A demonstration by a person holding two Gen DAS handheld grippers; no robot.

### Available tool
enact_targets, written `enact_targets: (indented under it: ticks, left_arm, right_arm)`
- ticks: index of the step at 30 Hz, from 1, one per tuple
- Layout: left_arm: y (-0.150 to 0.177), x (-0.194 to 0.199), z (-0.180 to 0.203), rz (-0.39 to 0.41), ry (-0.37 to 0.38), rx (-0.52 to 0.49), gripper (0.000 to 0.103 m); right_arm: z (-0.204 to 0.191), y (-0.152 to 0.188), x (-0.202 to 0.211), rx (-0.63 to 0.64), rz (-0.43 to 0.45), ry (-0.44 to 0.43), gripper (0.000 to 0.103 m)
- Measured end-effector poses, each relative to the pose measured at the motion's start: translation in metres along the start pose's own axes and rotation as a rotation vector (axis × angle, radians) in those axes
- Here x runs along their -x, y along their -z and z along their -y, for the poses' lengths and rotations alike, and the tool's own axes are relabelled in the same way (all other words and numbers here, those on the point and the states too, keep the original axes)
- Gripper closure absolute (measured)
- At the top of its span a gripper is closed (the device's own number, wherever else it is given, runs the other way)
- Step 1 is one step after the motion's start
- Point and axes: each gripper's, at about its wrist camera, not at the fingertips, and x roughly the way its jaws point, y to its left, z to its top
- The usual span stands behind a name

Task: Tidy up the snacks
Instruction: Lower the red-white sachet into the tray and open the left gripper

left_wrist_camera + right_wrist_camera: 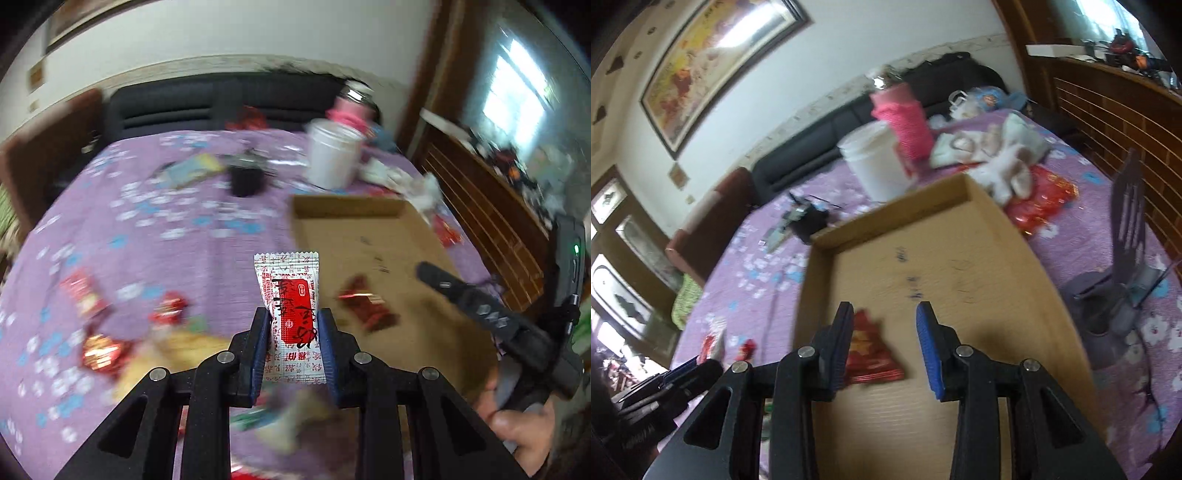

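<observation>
My left gripper [294,317] is shut on a white and red snack packet [291,295], held upright above the purple tablecloth, just left of the cardboard tray [388,229]. A red wrapped snack [369,302] lies inside the tray; the right wrist view shows it [873,350] too. My right gripper [882,314] is open and empty, hovering over the tray [960,236] with the red snack just beyond its left finger. Several red wrapped snacks [99,350] lie on the cloth at the left, with a yellowish packet [177,350] beside them.
A white bucket [332,155] and a pink knitted bottle [905,118] stand behind the tray. A black object [245,177] lies mid-table. Tissues [1004,162] and a red bag [1041,199] sit right of the tray. A grey stand [1123,258] is at right.
</observation>
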Motion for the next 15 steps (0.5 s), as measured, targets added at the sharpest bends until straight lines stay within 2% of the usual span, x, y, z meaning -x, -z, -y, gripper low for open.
enact_targets:
  ticks: [2,8,13,15]
  left_arm:
    - [-0.004,-0.019,0.022,-0.033,0.036,-0.022,0.076]
    - [-0.008,-0.062,0.064,-0.103,0.056,-0.069,0.076]
    - [-0.009,-0.075,0.082,-0.101,0.089,-0.091,0.073]
    - [-0.007,-0.075,0.084,-0.112,0.123,-0.096,0.053]
  right_arm:
    - [0.008,0.0,-0.003,-0.02,-0.011,0.007,0.068]
    - [0.015,-0.006,0.01,-0.034,0.039,0.058,0.068]
    - [0.018,-0.009,0.014,-0.049,0.053,0.07,0.069]
    - [0.019,-0.01,0.016,-0.059,0.064,0.064,0.069]
